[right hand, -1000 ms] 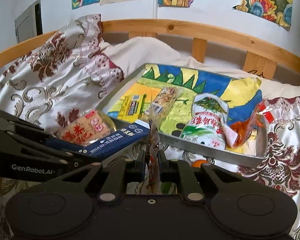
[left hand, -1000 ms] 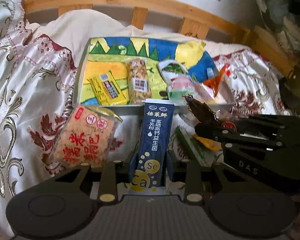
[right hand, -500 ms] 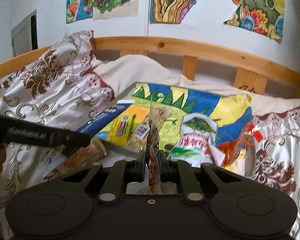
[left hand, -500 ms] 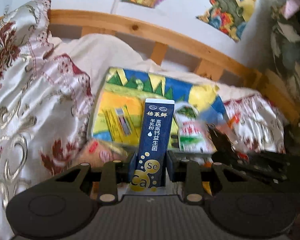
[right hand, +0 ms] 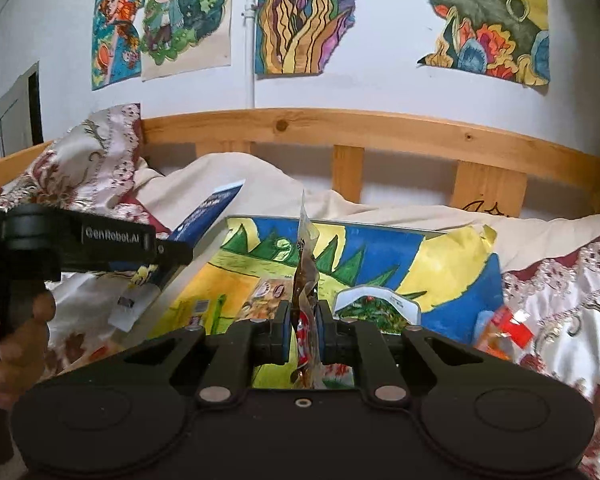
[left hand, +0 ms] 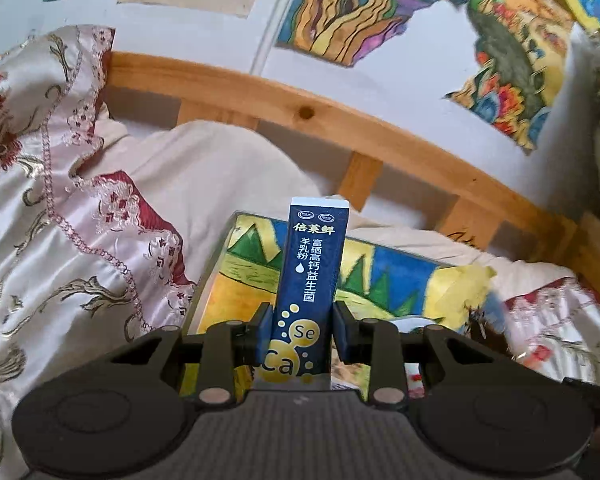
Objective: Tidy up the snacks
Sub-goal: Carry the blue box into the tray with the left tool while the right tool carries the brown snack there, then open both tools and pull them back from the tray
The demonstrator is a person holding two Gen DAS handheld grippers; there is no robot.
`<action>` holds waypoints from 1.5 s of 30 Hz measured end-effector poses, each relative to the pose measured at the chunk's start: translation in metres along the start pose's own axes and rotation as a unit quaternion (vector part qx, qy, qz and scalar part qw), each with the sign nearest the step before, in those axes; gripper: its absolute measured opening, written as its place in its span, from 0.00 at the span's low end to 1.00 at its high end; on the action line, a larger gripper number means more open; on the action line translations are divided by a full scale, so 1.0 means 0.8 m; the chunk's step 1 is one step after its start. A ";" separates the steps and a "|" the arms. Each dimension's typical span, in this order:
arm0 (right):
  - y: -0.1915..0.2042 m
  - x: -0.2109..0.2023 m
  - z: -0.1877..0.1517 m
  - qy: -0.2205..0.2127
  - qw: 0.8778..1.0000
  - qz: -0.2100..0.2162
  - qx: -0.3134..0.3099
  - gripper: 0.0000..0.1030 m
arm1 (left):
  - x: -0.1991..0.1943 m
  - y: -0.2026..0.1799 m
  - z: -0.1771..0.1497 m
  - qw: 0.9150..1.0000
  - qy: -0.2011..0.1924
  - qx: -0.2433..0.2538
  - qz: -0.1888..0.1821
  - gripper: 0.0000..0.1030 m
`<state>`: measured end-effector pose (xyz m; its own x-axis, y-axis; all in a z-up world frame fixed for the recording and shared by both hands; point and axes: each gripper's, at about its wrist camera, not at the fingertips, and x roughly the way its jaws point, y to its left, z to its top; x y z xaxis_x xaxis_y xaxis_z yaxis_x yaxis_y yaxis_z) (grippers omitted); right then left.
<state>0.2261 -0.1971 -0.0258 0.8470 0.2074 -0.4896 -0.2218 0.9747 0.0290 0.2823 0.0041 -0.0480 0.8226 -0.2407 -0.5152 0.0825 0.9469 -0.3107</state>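
A wooden bed frame (right hand: 380, 128) spans the background beyond both grippers, with patterned satin bedding (left hand: 52, 240) heaped off to the left of the left gripper. Ahead of and below both grippers lies a shallow tray (right hand: 432, 233) lined with a bright painted landscape sheet, holding several snack packets: a green-and-white bag (right hand: 376, 306) just past the right gripper's fingertips, an orange wrapper (right hand: 504, 330) further right, and a yellow packet (right hand: 204, 308) to the left. The left gripper (left hand: 302, 330) is clamped on a tall dark blue carton (left hand: 310, 280), which stands upright between its pads above the tray's near left corner. The right gripper (right hand: 303, 330) has its pads pressed together on a thin, crinkled brown snack wrapper (right hand: 306, 276) that sticks up over the tray's near edge.
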 end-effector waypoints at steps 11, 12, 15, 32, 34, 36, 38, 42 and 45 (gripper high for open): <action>-0.006 0.080 -0.011 0.034 0.999 -0.008 0.018 0.12 | 0.059 0.010 -0.027 1.000 0.028 0.004 0.003 0.33; -0.007 0.083 -0.013 0.039 0.999 -0.007 0.021 0.12 | 0.062 0.010 -0.029 0.999 0.033 0.005 0.006 0.33; -0.009 0.092 -0.016 0.052 0.998 -0.004 0.034 0.12 | 0.070 0.008 -0.034 0.999 0.045 0.005 0.012 0.33; -0.012 0.097 -0.020 0.065 0.997 -0.013 0.032 0.30 | 0.074 -0.003 -0.037 0.998 0.049 0.026 0.034 0.42; -0.011 0.092 -0.017 0.057 0.998 -0.016 0.029 0.37 | 0.069 -0.002 -0.034 0.998 0.048 0.016 0.037 0.53; -0.011 0.085 -0.013 0.049 0.998 -0.018 0.026 0.41 | 0.061 -0.003 -0.029 0.998 0.039 0.011 0.044 0.57; -0.012 0.077 -0.009 0.039 0.999 -0.021 0.027 0.48 | 0.049 -0.007 -0.024 0.998 0.026 0.016 0.050 0.64; -0.013 0.053 0.000 0.018 0.999 -0.024 0.028 0.64 | 0.015 -0.016 -0.013 0.997 -0.009 0.033 0.067 0.80; -0.015 0.029 0.007 0.004 0.999 -0.028 0.034 0.73 | -0.013 -0.022 -0.007 0.996 -0.029 0.045 0.074 0.85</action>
<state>0.2508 -0.2038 -0.0327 0.8533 0.1529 -0.4984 -0.1419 0.9881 0.0602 0.2691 -0.0112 -0.0419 0.8607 -0.0875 -0.5016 0.0062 0.9868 -0.1616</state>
